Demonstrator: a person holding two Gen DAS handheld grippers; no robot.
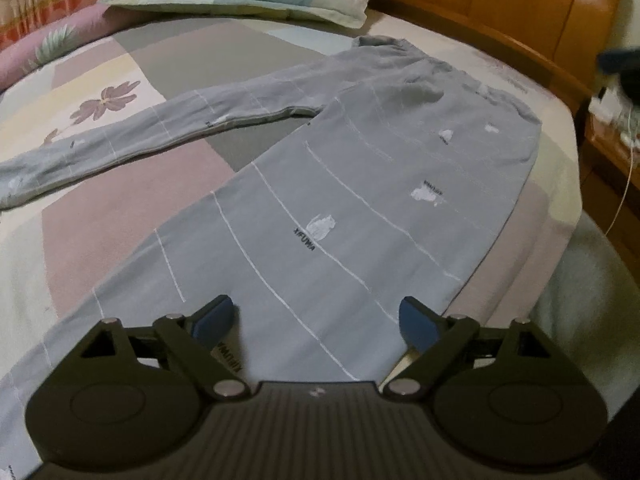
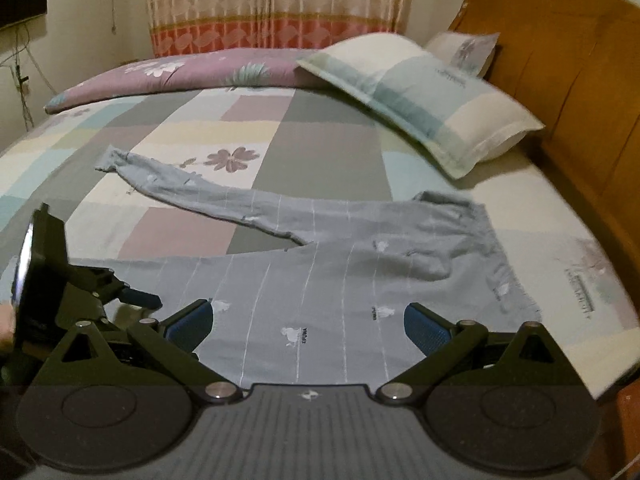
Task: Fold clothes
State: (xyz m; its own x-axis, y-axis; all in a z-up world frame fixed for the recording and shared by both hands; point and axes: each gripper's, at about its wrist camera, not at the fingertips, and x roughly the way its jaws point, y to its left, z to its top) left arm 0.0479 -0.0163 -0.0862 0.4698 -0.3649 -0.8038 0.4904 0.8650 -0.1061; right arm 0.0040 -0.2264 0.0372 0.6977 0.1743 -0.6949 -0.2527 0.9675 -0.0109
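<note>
I am at the start of a fold: the grey garment (image 1: 360, 184) lies spread flat on the bed (image 1: 100, 208), one long sleeve (image 1: 132, 136) trailing off to the left, the body running toward the wooden headboard (image 1: 520, 12). My left gripper (image 1: 316, 316) hangs over the hem end with its fingers wide and nothing between them; my right gripper (image 2: 308, 320) likewise stands wide and empty above the body. The cloth looks thin, soft and limp, striped with fine white lines and small white prints. Next, I judge, I must pinch an edge, probably the sleeve or a side, and carry it across without dragging the rest. A plump patchwork pillow (image 2: 420, 92) sits beyond, right.
</note>
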